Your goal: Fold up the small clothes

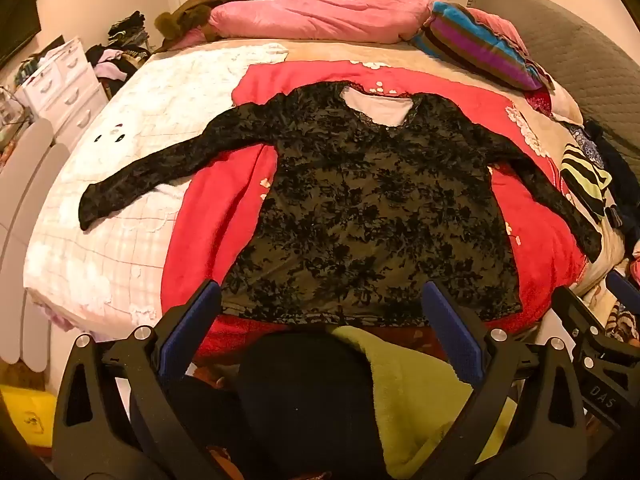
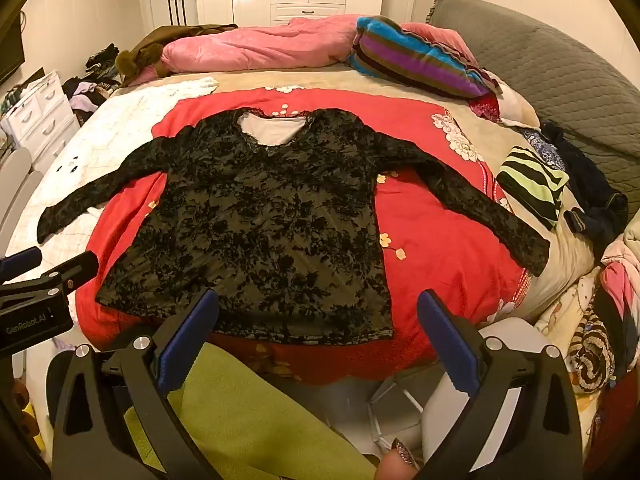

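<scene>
1. The black lace top (image 1: pixel 360 200) lies flat on the red blanket (image 1: pixel 216 216) on the bed (image 1: pixel 100 240), with both sleeves spread out wide. Its bottom edge is near the front of the bed, close to both claws.
2. The left claw (image 1: pixel 320 312) is spread wide and holds nothing. The right claw (image 2: pixel 316 312) is spread wide too, with nothing in it. Both hang just in front of the bed, not touching the top.
3. The lace looks thin and soft. A claw could pinch the red blanket along with it, and then the blanket would lift too.
4. If a claw grabs only one layer, the top could bunch up and the fold would come out crooked.
5. The left sleeve (image 1: pixel 132 184) reaches onto the white quilt (image 1: pixel 120 128). The right sleeve (image 2: pixel 500 216) ends near the striped cloth (image 2: pixel 532 184). A long sleeve could drag or snag there.
6. The bottom edge is partly hidden behind the claw fingers (image 1: pixel 200 312).
7. The green cloth (image 2: pixel 240 412) below is cut off, so I cannot tell what it is.
8. The lace pattern is too dark to show small wrinkles.
</scene>
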`<state>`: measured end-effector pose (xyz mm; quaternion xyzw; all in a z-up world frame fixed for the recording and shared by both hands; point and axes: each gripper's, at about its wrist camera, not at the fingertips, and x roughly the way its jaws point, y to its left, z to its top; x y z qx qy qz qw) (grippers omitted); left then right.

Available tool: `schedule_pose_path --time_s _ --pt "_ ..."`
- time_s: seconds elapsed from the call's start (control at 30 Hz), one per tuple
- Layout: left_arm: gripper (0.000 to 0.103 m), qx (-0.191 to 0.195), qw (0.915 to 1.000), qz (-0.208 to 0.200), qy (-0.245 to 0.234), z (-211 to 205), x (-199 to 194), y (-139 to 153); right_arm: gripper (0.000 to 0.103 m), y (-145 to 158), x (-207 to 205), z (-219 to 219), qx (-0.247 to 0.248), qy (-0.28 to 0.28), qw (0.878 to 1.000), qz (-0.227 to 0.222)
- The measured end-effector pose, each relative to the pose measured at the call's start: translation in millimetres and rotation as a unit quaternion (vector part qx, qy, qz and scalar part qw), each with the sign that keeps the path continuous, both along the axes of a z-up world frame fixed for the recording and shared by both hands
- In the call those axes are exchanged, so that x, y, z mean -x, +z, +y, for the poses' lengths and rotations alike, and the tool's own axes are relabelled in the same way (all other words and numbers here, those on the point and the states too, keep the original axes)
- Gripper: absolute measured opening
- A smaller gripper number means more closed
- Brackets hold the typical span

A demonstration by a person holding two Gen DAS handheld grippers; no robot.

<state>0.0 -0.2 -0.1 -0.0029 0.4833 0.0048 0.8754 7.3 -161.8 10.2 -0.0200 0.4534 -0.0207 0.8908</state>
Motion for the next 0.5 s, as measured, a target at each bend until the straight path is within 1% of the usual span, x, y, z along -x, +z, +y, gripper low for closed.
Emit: schedule_pose_path --time_s 0.27,0.5 --pt "0.094 -0.001 1.0 -0.002 0.001 1.8 0.0 2.2 0.099 -0.8 -0.5 0.4 -0.002 0.001 1.0 -0.002" --pt "0.094 -0.004 1.0 0.002 0.002 2.3 1.2 -1.4 0.099 -1.1 -1.1 -0.2 -0.002 0.0 1.0 -0.002"
